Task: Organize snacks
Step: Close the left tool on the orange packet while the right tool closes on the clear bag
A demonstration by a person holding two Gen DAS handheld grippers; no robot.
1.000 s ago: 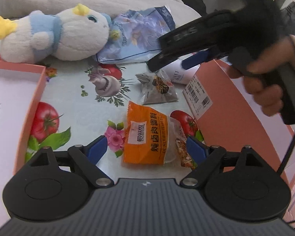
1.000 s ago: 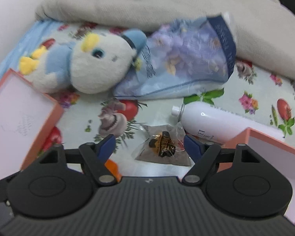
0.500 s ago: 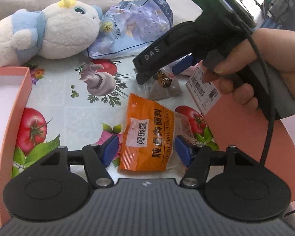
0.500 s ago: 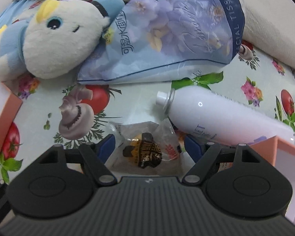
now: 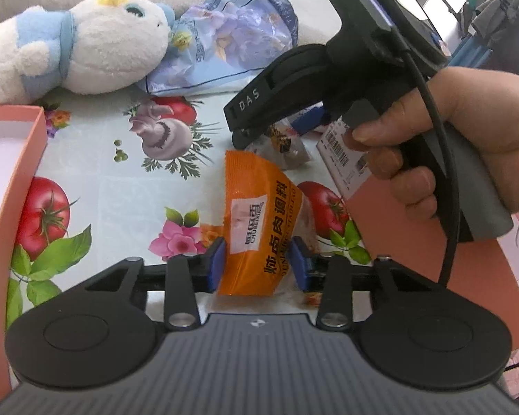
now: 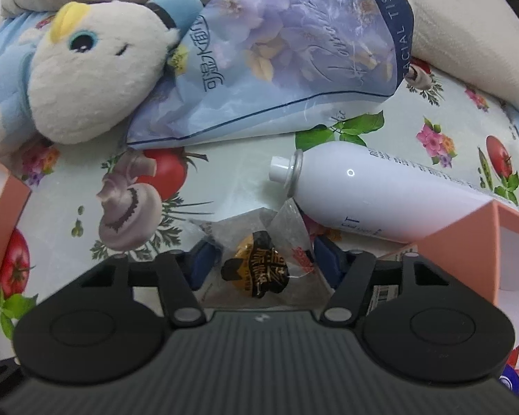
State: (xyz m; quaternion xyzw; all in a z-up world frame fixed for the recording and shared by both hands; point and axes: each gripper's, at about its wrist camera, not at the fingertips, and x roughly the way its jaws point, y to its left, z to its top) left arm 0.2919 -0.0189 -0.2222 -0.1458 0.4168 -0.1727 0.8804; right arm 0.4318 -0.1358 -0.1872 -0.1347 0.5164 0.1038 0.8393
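Left wrist: left hand-held gripper (image 5: 256, 264) pinching orange snack packet (image 5: 259, 228); right hand-held gripper (image 6: 264, 263) closing, pads astride clear snack packet (image 6: 259, 259). Pick-up step; next: lift, carry to pink box (image 5: 415, 242) right of left hand-held gripper.

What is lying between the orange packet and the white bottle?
A small clear snack bag lies between the orange packet and the white bottle; the right claw straddles it, seen in both views.

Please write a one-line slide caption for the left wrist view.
Left gripper closing its fingers on the orange seasoning packet, right gripper over the clear snack bag.
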